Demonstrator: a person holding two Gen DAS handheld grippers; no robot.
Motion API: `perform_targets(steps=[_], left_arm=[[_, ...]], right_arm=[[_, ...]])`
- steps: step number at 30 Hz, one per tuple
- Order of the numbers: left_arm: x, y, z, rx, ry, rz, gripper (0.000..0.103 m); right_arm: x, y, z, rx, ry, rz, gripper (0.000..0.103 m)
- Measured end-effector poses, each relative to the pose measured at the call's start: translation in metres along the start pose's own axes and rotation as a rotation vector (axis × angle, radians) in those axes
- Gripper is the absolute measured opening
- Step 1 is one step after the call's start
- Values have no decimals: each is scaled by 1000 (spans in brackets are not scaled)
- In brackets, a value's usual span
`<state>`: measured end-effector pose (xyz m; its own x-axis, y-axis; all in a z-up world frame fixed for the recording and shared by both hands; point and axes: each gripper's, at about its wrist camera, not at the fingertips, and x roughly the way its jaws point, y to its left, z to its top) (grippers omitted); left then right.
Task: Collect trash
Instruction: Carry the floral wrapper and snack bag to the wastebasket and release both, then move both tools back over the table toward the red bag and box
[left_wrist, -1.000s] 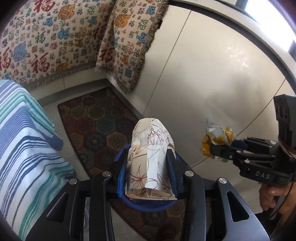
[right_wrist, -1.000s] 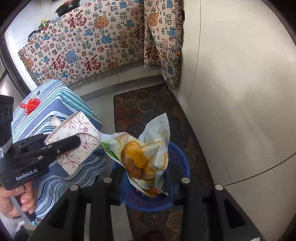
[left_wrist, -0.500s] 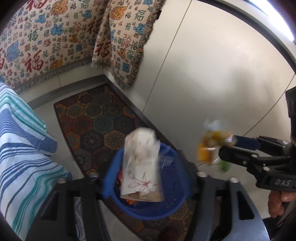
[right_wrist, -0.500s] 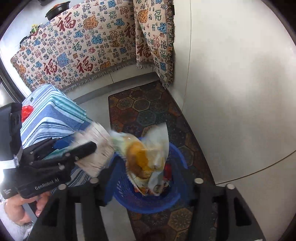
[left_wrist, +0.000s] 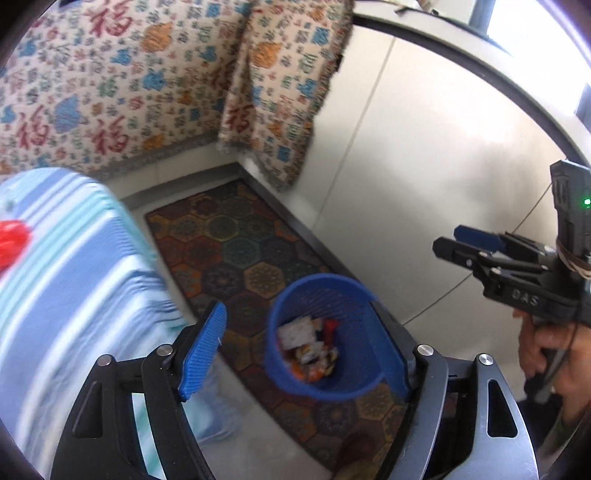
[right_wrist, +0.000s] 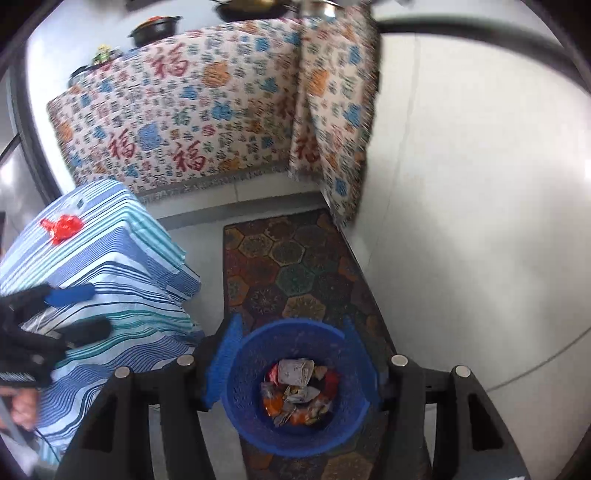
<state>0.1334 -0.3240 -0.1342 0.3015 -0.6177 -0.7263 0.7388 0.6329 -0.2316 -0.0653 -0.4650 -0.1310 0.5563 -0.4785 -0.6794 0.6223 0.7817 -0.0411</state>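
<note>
A blue mesh bin (right_wrist: 243, 417) stands on the rug, holding crumpled wrappers and a floral paper cup (right_wrist: 295, 371). In the left wrist view the bin (left_wrist: 332, 384) lies just beyond my left gripper (left_wrist: 295, 308), whose jaws are opening with nothing held between them. My right gripper (right_wrist: 291, 323) hangs open and empty above the bin's rim. Each gripper shows in the other's view: the right gripper (left_wrist: 447, 239) at the right edge, the left gripper (right_wrist: 99, 308) at the left over the striped cloth. A red wrapper (right_wrist: 62, 227) lies on the striped table.
The table with the blue striped cloth (right_wrist: 110, 280) stands left of the bin. A hexagon-patterned rug (right_wrist: 288, 266) covers the floor. White cabinet panels (right_wrist: 480, 221) rise on the right, and a patterned cloth (right_wrist: 184, 122) drapes the counter behind.
The left gripper let go of the floral cup and the right let go of the yellow snack wrapper; both fell into the bin. Both grippers opened and drew back upward.
</note>
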Motion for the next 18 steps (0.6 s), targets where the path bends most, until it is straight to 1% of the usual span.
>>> perform_targets(steps=[3, 7, 10, 14, 16, 17, 18], left_arm=[[-42, 40, -14, -13, -22, 69, 80], [-85, 100, -34, -67, -55, 189, 84], [-97, 150, -44, -123, -49, 293, 85], [-101, 219, -53, -221, -47, 404, 85], [-99, 248, -55, -254, -56, 425, 85], [-97, 257, -55, -259, -66, 416, 85], [-95, 264, -54, -252, -73, 389, 85]], right_arm=[[-6, 34, 1, -74, -45, 46, 59], [-8, 79, -1, -114, -70, 153, 59], [-5, 126, 1, -154, -67, 238, 59], [1, 193, 1, -274, -35, 301, 59], [7, 221, 2, -329, -23, 321, 59], [10, 233, 1, -350, -20, 328, 59], [14, 242, 2, -364, -17, 334, 59]])
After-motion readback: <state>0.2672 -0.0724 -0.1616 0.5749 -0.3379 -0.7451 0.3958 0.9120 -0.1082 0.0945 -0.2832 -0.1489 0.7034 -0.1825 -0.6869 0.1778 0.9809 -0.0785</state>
